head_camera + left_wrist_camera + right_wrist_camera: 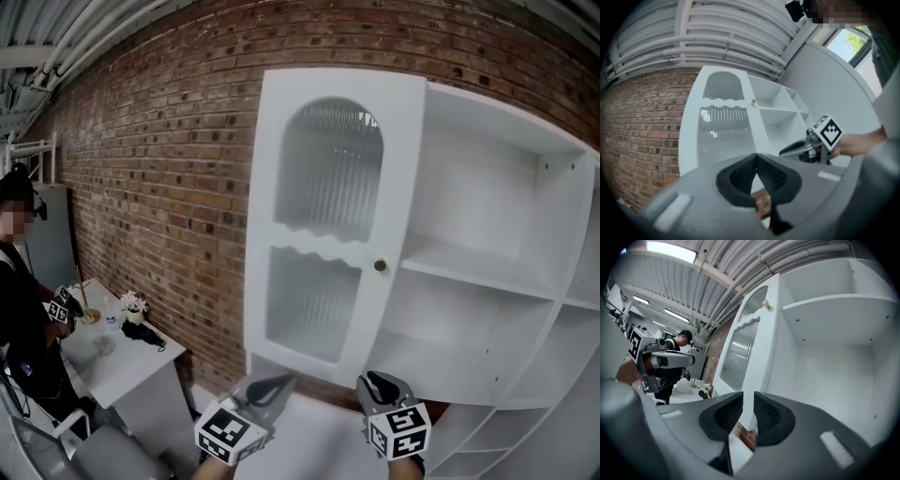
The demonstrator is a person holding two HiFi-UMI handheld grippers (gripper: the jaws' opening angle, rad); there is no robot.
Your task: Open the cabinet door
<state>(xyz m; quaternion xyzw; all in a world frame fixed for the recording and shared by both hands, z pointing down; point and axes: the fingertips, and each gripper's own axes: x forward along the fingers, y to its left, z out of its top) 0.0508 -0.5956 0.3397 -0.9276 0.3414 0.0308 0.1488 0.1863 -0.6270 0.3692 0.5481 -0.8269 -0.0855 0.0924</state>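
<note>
Hovering below the open cabinet door [265,234], left gripper [279,382] jaws closed on nothing, right gripper [375,380] jaws slightly parted, empty.

Cabinet door [323,239]: smooth white paint; ribbed glass panes [328,159]. Knob [380,266]: shiny brass-coloured metal. Brick wall [159,159]: rough, matt.

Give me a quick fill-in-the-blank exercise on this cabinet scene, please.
The cabinet door stands ____, baring white shelves.
The wall behind it is made of ____.
On the left tool the jaws are pressed ____.
On the right tool the jaws stand ____, with nothing between them.
Missing words: open; brick; together; apart.
</note>
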